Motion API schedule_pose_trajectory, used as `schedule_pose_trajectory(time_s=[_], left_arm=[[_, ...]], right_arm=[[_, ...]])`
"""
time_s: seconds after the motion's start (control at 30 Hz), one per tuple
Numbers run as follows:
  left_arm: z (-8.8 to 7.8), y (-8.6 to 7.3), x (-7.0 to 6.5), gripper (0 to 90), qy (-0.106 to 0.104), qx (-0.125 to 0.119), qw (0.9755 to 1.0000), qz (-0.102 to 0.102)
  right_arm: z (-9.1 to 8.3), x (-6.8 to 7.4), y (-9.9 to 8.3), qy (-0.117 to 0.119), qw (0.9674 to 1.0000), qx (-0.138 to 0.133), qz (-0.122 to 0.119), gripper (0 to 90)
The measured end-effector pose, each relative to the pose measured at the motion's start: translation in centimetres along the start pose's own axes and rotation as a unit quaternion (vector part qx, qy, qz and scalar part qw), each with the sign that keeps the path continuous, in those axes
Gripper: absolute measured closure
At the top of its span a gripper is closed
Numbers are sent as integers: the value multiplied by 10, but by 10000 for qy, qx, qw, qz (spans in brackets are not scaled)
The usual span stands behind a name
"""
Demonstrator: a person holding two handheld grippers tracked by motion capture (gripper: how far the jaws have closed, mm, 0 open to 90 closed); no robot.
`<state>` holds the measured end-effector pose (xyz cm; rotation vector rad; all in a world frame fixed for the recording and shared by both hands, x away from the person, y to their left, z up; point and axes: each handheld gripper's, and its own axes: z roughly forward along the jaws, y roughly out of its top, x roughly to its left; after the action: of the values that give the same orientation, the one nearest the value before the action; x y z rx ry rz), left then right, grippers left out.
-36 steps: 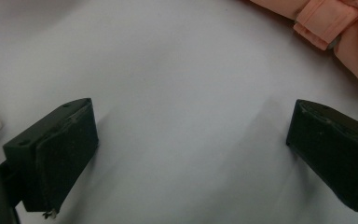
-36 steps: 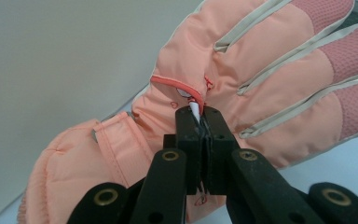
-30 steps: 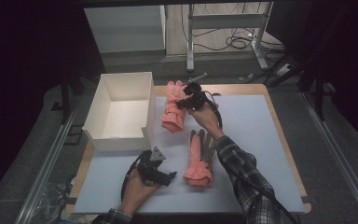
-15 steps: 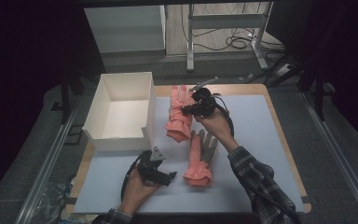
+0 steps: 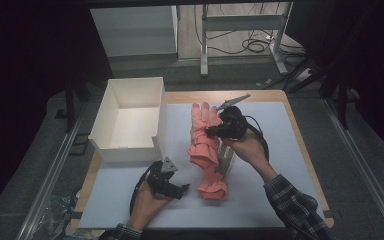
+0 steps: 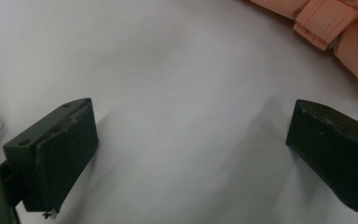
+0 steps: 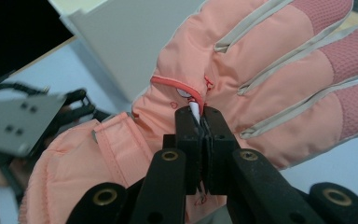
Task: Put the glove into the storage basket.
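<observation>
Right gripper [image 7: 200, 116]: jaws pressed together on a small white tag and a pinch of fabric at the back of the upper glove; in the high view it sits at the glove's right edge [image 5: 225, 127], held in the person's right hand [image 5: 245, 147].
Upper glove [image 5: 202, 130]: salmon-pink, padded, fingers pointing away from the person, toward the far edge of the mat; the pinched spot is beside a short red-trimmed slit, near where the glove fingers begin [image 7: 242, 79]. Its fingertips, darker and textured, spread out beyond the jaws to the right in the right gripper view.
Lower glove [image 5: 214, 182]: same colour, lying flat on the mat nearer the person, partly under the upper one; whether the two touch cannot be told.
Left gripper [image 5: 167, 182]: jaws wide apart with nothing between them, hanging over bare mat [image 6: 182, 130]; the lower glove's cuff and strap [image 6: 326, 21] lie beyond the jaw tips, clear of both pads.
Left hand [image 5: 147, 202]: near the front edge of the mat.
Box [image 5: 130, 112]: white, open-topped, on the left of the table, just beside the gloves.
Mat [image 5: 280, 165]: pale sheet covering the wooden table [image 5: 275, 95].
</observation>
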<state>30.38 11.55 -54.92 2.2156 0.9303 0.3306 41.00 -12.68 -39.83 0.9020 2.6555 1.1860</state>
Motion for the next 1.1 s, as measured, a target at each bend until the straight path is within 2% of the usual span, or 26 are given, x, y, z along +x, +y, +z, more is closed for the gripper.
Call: schedule_pose_trajectory(time_s=[0.07,0.1,0.2,0.23,0.3,0.33,0.43,0.57,0.7,0.73,0.83,0.87,0.93,0.97,1.03,1.1], left_arm=[[0,0,0,19,0,0,10000,-1],[0,0,0,19,0,-1,10000,-2],[0,0,0,19,-1,-1,10000,-1],[0,0,0,19,-6,-13,10000,-16],[0,0,0,19,-6,-10,10000,-12],[0,0,0,19,-5,-11,10000,-12],[0,0,0,19,-5,-11,10000,-13],[0,0,0,19,-5,-8,10000,-11],[0,0,0,19,-3,-8,10000,-10],[0,0,0,19,-4,0,10000,4],[0,0,0,19,-6,-12,10000,-8],[0,0,0,19,-4,-1,10000,5],[0,0,0,19,-4,0,10000,7],[0,0,0,19,-5,-5,10000,-1],[0,0,0,19,-1,-12,10000,-8],[0,0,0,19,-3,-10,10000,-9]], right_arm=[[-2,1,-3,7,10000,13,1,862],[-8,5,-12,13,10000,70,8,862],[-12,8,-20,-15,9999,138,16,862],[-15,11,-29,-21,9998,208,11,862],[-16,12,-33,-34,9997,230,10,862],[-18,15,-43,-42,9996,280,51,861],[-17,17,-51,-54,9995,301,80,861],[-7,18,-69,-102,9989,415,166,859],[-1,18,-76,-202,9989,367,223,854],[5,17,-82,-314,9984,403,238,839],[9,17,-85,-335,9984,400,231,816],[11,16,-88,-350,9984,363,263,783],[11,16,-88,-353,9984,367,261,767],[10,16,-89,-403,9982,359,246,705],[9,16,-88,-404,9984,335,223,678],[3,17,-86,-479,9982,283,223,614]])
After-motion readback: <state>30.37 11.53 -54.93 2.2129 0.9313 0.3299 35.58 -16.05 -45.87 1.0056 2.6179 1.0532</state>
